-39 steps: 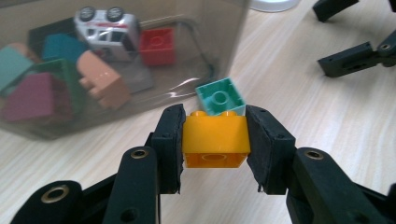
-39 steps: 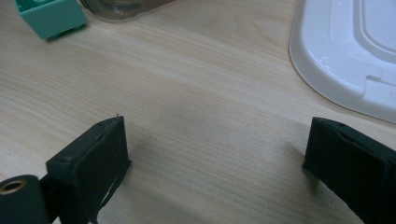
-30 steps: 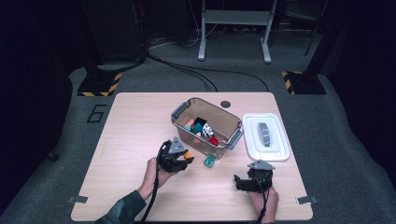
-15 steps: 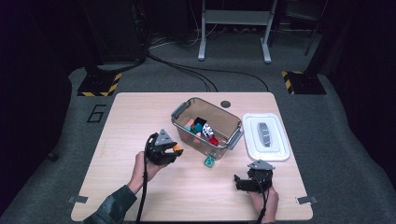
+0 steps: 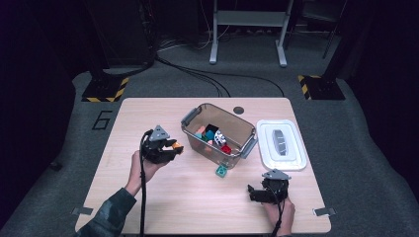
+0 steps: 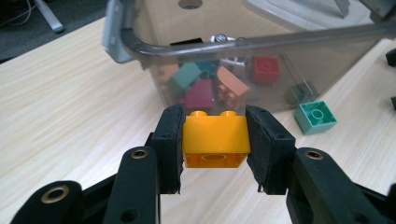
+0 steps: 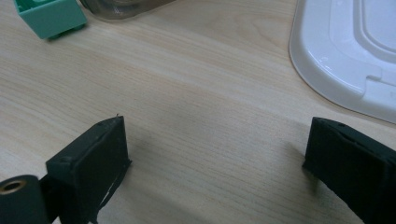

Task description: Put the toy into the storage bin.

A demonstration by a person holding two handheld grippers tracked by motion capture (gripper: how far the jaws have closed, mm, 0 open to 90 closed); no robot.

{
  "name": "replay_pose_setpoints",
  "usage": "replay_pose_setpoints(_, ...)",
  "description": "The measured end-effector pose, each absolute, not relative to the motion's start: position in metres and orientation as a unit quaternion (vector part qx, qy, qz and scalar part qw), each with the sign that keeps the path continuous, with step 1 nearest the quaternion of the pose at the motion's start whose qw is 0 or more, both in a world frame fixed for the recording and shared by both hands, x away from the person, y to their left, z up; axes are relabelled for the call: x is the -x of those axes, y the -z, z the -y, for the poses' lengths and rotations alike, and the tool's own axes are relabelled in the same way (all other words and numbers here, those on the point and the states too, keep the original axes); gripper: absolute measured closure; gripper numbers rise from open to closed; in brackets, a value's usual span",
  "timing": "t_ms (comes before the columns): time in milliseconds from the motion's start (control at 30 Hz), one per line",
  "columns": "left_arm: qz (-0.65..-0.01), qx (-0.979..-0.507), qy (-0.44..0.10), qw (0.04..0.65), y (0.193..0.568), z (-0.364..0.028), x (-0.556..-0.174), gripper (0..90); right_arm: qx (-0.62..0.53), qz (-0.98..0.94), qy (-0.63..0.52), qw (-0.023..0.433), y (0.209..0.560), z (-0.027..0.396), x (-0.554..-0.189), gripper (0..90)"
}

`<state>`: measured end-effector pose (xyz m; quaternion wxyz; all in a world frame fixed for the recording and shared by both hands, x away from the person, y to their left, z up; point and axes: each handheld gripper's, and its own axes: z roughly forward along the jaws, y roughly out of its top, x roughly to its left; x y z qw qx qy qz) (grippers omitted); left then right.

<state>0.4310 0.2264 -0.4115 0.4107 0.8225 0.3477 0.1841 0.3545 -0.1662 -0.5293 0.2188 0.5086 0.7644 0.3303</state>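
Observation:
My left gripper (image 6: 214,144) is shut on an orange two-stud brick (image 6: 215,139), held above the table just left of the clear plastic bin (image 6: 243,44). In the high view the left gripper (image 5: 170,146) carries the orange brick (image 5: 177,146) beside the bin (image 5: 190,118). The bin holds several coloured bricks (image 5: 213,138). A teal brick (image 5: 221,171) lies on the table in front of the bin, also seen as a teal brick (image 7: 49,16) in the right gripper view. My right gripper (image 7: 215,163) stands open and empty over bare wood, near the front right of the table (image 5: 254,193).
The bin's white lid (image 5: 280,144) lies flat to the right of the bin, its edge (image 7: 341,51) close ahead of the right gripper. A dark round hole (image 5: 238,109) sits in the tabletop behind the bin. Dark floor, cables and stands surround the table.
My left gripper has risen and moved left and back with the orange brick, from near the teal brick to beside the bin's left end. The right gripper has kept still.

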Motion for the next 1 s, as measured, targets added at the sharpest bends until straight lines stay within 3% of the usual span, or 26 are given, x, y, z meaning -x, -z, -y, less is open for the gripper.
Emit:
replay_pose_setpoints(467, -0.349, -0.819, -0.207, 0.405, 0.378, -0.235, -0.452, 59.1, -0.508, -0.765, -0.33, 0.219, 0.529, 0.166, -0.355, 4.9)
replay_pose_setpoints(1000, -0.346, -0.815, -0.213, 0.413, 0.349, -0.211, -0.48, 59.1, -0.508, -0.765, -0.33, 0.219, 0.529, 0.166, -0.355, 5.0)
